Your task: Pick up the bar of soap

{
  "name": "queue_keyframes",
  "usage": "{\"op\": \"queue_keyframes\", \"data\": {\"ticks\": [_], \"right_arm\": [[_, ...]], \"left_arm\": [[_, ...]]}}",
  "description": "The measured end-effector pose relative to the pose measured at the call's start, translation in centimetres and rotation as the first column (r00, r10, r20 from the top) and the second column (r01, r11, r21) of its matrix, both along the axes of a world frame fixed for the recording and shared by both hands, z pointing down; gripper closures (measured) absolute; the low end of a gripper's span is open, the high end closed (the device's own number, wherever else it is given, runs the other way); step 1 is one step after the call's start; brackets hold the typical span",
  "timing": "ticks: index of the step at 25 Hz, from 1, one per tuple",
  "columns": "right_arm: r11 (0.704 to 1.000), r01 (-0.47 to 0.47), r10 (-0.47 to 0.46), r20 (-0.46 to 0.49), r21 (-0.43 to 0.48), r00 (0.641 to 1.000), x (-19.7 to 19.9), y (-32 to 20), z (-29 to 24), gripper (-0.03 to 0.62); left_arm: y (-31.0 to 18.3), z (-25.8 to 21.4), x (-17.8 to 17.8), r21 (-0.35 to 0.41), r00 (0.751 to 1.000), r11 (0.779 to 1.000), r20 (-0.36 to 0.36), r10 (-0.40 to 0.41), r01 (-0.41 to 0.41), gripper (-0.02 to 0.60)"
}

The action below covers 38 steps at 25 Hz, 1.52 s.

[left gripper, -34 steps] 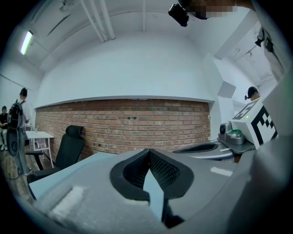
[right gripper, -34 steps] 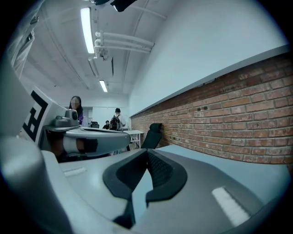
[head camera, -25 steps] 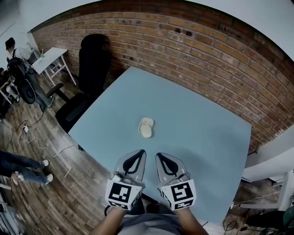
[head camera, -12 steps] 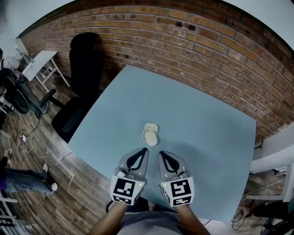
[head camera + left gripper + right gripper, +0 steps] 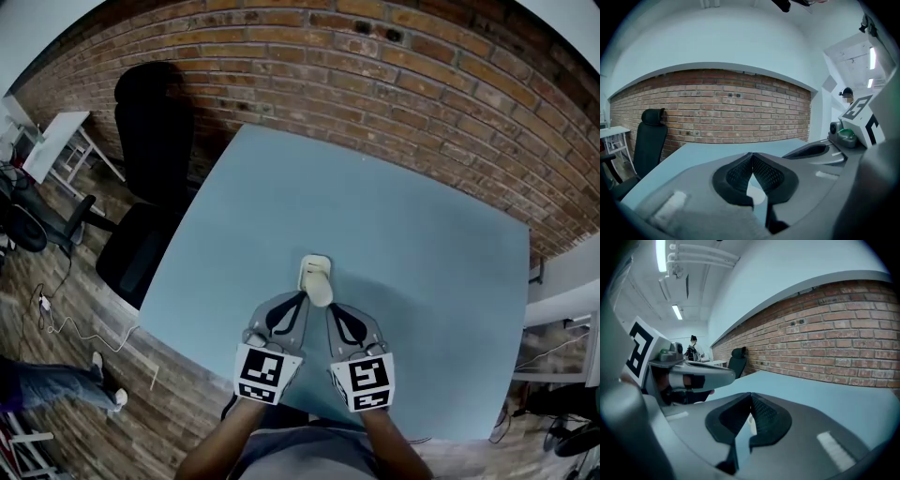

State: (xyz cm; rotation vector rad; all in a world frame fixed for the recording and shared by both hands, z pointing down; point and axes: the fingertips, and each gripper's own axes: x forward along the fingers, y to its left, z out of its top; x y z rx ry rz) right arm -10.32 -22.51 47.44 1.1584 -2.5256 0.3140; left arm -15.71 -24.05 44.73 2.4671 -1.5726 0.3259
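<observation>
Pointing at the soap [image 5: 316,279], left claw [image 5: 299,298] and right claw [image 5: 330,308] are both closed.

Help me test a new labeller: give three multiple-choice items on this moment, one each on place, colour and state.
1. Where is the soap? A in the left gripper; B on the table, just ahead of both grippers; C in the right gripper.
2. Table colour? A red; B black; C light blue.
3. The grippers? A both shut; B both open; C one open.
Key: B, soap lies past the tips; C, top looks pale blue; A, each gripper view shows tips together.
</observation>
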Motion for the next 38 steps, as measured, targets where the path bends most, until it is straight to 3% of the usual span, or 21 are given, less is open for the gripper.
{"op": "queue_keyframes", "data": {"ticks": [9, 18, 25, 38], "right_arm": [[0.995, -0.092, 0.090, -0.041, -0.036, 0.995, -0.2, -1.7, 3.4, 0.587], [0.978, -0.146, 0.138, -0.064, -0.146, 0.988, -0.6, -1.6, 7.6, 0.555], [0.957, -0.200, 0.185, -0.092, -0.209, 0.979, -0.1, -2.3, 10.3, 0.529], [0.915, -0.281, 0.258, -0.113, -0.289, 0.959, -0.3, -3.8, 12.9, 0.464]], "left_arm": [[-2.4, 4.9, -0.7, -0.057, 0.996, 0.995, 0.003, 0.087, -0.087, 0.578], [-4.8, 10.1, -0.2, -0.110, 0.980, 0.975, 0.028, 0.197, -0.193, 0.578], [-6.7, 13.0, 0.3, -0.132, 0.966, 0.962, 0.062, 0.250, -0.241, 0.578], [-7.5, 16.8, 1.1, -0.228, 0.955, 0.935, 0.056, 0.290, -0.271, 0.578]]}}
